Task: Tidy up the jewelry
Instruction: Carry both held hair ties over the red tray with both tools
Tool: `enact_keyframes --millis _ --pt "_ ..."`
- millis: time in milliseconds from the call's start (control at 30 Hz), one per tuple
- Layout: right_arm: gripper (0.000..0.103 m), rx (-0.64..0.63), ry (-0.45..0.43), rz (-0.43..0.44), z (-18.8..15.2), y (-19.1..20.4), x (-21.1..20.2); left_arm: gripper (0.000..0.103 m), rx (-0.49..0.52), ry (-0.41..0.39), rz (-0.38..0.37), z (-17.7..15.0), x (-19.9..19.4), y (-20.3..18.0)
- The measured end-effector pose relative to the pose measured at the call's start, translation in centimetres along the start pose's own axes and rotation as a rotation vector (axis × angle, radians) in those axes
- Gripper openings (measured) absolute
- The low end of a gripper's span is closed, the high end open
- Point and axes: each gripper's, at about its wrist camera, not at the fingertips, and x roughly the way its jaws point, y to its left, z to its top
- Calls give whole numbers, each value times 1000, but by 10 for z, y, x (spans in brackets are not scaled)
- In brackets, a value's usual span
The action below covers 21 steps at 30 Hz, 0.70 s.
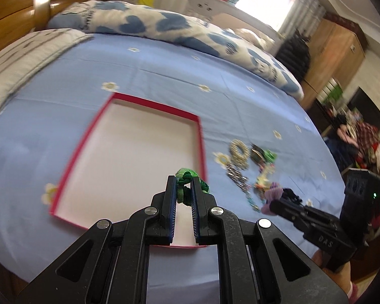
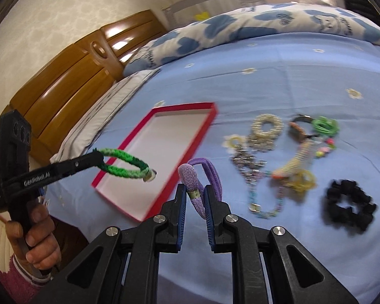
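Observation:
My left gripper (image 1: 184, 181) is shut on a green braided bracelet (image 1: 187, 177) and holds it above the near right corner of a shallow red-rimmed white tray (image 1: 76, 149) on the blue bedsheet. In the right wrist view the same bracelet (image 2: 125, 163) hangs from the left gripper (image 2: 98, 155) over the tray (image 2: 187, 152). My right gripper (image 2: 195, 190) is shut on a purple hair tie (image 2: 193, 182), held above the sheet right of the tray. The right gripper (image 1: 282, 201) also shows in the left wrist view with the purple tie (image 1: 273, 190).
A pile of jewelry (image 2: 271, 152) lies on the sheet right of the tray: pearl bracelets (image 2: 266, 126), a bead necklace (image 2: 263, 197), green rings (image 2: 325, 125). A black scrunchie (image 2: 349, 206) lies further right. A heart-print duvet (image 1: 164, 25) and wooden headboard (image 2: 71, 81) border the bed.

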Motion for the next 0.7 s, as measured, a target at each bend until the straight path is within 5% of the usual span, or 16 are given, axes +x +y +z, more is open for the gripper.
enact_keyframes --millis 333,700 --pt "14 -107 112 107 10 64 69 9 -118 17 83 -8 13 66" --pt "15 -174 275 72 2 85 140 9 -173 100 159 -22 42 103"
